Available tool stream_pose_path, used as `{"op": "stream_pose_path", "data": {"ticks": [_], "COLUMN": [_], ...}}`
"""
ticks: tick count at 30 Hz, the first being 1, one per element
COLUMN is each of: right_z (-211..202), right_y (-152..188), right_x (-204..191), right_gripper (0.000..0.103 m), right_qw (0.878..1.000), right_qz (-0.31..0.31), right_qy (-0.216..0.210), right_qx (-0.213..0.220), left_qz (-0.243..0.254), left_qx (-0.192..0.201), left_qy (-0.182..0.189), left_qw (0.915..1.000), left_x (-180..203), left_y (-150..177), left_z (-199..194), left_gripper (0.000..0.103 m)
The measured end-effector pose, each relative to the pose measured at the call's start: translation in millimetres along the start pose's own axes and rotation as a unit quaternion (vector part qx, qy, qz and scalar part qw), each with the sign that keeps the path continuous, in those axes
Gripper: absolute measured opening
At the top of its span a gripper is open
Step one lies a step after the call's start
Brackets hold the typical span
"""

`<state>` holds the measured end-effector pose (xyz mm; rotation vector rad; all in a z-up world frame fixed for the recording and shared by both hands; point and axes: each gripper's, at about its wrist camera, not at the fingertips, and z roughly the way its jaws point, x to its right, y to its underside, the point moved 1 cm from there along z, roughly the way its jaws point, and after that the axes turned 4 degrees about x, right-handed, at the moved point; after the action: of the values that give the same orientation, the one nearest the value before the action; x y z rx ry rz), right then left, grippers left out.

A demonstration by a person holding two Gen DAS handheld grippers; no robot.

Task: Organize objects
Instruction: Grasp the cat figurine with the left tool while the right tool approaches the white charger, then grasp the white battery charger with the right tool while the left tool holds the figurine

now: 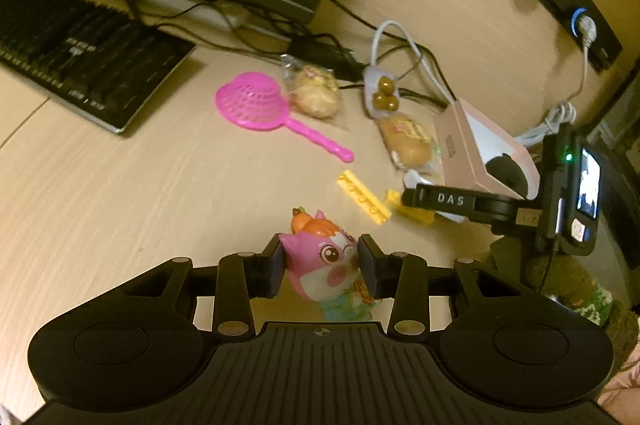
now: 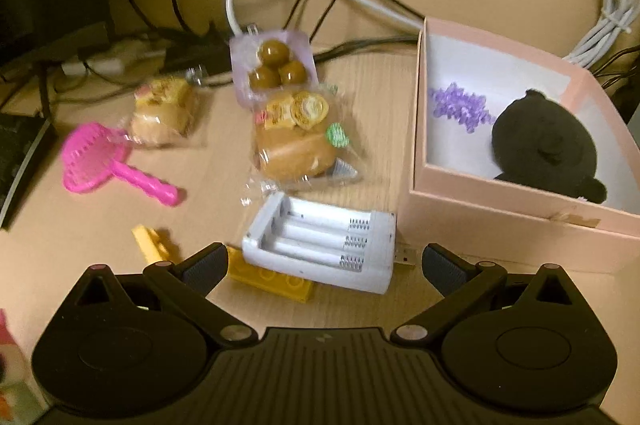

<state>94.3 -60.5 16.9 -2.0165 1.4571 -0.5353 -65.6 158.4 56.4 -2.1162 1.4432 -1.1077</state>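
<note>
Pig toy (image 1: 326,265) feet hidden, yellow brick (image 2: 272,279) under charger (image 2: 320,245)

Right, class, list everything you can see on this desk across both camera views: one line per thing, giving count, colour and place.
Pig toy: one, pink, between the left gripper's pads.
Toy strainer: one, pink, desk left.
Wrapped buns: two, tan, mid desk.
Pack of brown balls: one, lilac, behind the nearer bun.
Battery charger: one, white, empty, partly on a yellow brick.
Yellow bricks: two, by the charger.
Box: one, pink, open, right.
Black plush: one, in the box.
Purple item: one, in the box.
Keyboard: one, black, far left.
Cables: several, black and white, rear.
Left gripper: black, shut on the pig.
Right gripper: black, open, empty, over the charger.
</note>
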Motion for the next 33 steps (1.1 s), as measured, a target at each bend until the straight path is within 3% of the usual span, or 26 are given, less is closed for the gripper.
{"op": "stream_pose_path", "data": {"ticks": [2,15,24,29,33], "right_z": [-2.6,-69.4,-111.2,-112.8,-120.6], "right_y": [3.8,45.9,85.3,100.0,111.4], "right_x": [0.3,38.3,75.7,84.8,99.6], "right_gripper": [0.092,0.092,0.092,0.093,0.1], "right_qw": [1.0,0.997,0.989,0.989,0.989], "right_qz": [-0.007,-0.055,-0.129,-0.138,-0.136], "right_qy": [-0.008,-0.036,-0.053,-0.039,0.003], "right_qx": [0.008,0.043,0.048,0.044,0.055], "left_qz": [-0.008,0.03,0.058,0.069,0.076], "left_qx": [0.003,-0.034,-0.06,-0.065,-0.066], "left_qy": [-0.003,0.044,0.064,0.073,0.07], "left_qw": [1.0,0.998,0.9945,0.9928,0.9925], "left_x": [-3.5,44.6,77.7,94.2,103.6], "left_y": [0.6,7.3,14.9,16.2,16.9], "left_z": [-1.1,27.0,47.8,56.3,58.0], "left_gripper": [0.043,0.043,0.043,0.043,0.043]}}
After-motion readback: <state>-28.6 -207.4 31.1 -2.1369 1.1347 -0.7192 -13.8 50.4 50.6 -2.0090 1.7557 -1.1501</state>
